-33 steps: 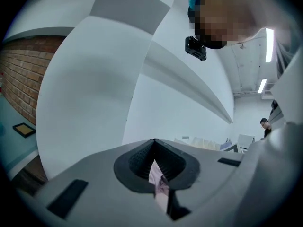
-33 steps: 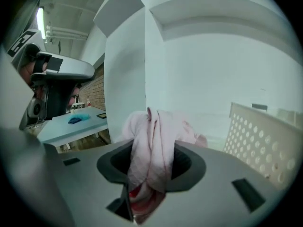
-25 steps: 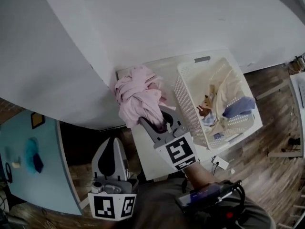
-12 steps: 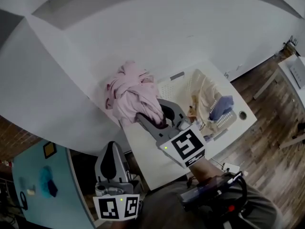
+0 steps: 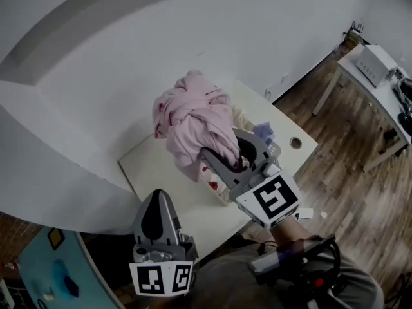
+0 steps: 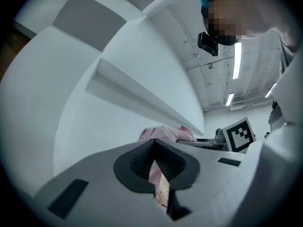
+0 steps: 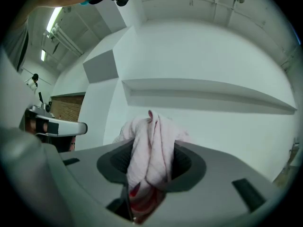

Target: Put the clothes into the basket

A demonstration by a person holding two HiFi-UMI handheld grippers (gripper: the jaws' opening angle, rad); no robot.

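One pink garment point(image 5: 193, 121) clamped in right hand-held gripper point(image 5: 225, 153), hoisted above basket point(image 5: 241, 118) on worktop point(image 5: 161, 166); left hand-held gripper point(image 5: 157, 201) pinched together, empty. Some clothes point(image 5: 262, 132) already in; drop pending.

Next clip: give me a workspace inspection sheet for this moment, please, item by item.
surface: white rectangular table, round hole near one corner.
job's things: bundled pink garment held over the table; basket hidden behind it; cream cloth and blue cloth peek out.
clutter: nothing seen.
grippers: right gripper shut on the garment; left gripper shut, empty.
cables: nothing seen.
surroundings: white wall, wooden plank floor, second white table with a white box.
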